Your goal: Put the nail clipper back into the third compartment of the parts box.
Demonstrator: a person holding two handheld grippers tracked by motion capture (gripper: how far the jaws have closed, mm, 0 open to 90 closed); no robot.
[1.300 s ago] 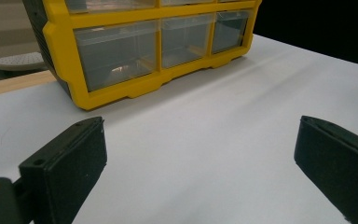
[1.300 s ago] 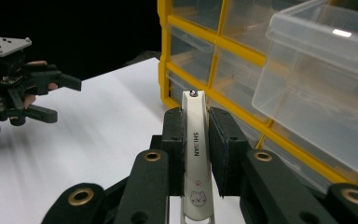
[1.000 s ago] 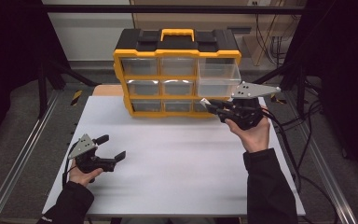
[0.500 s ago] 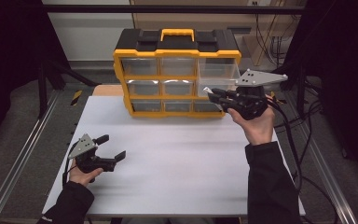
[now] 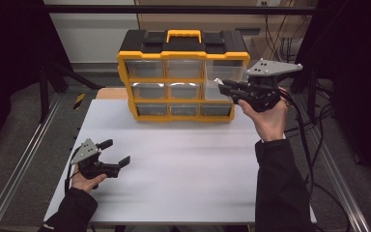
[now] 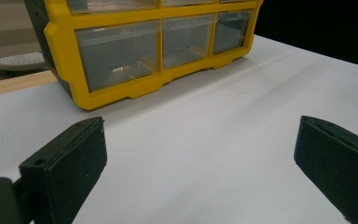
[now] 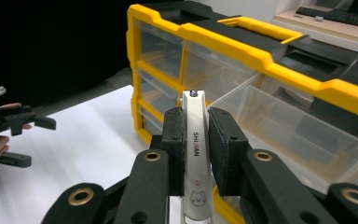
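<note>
A yellow and black drawer cabinet [image 5: 183, 77] stands at the back of the white table [image 5: 188, 164]. Its top right clear drawer [image 7: 298, 126] is pulled out. My right gripper [image 5: 224, 86] is held up in front of that drawer, shut on a slim white tool [image 7: 195, 154] printed with letters and a small cat face. The tool's tip sticks out past the pads toward the drawer. My left gripper [image 5: 116, 152] rests low at the near left of the table, jaws open with nothing between them [image 6: 200, 154].
Metal frame rails run along both sides of the table [image 5: 24, 159]. Cables [image 5: 314, 125] trail from the right gripper off the table's right edge. The cabinet's lower drawers [image 6: 121, 51] are closed.
My right gripper has risen with the white tool, from the cabinet's bottom row up to the top right drawer. The left gripper has stayed put.
</note>
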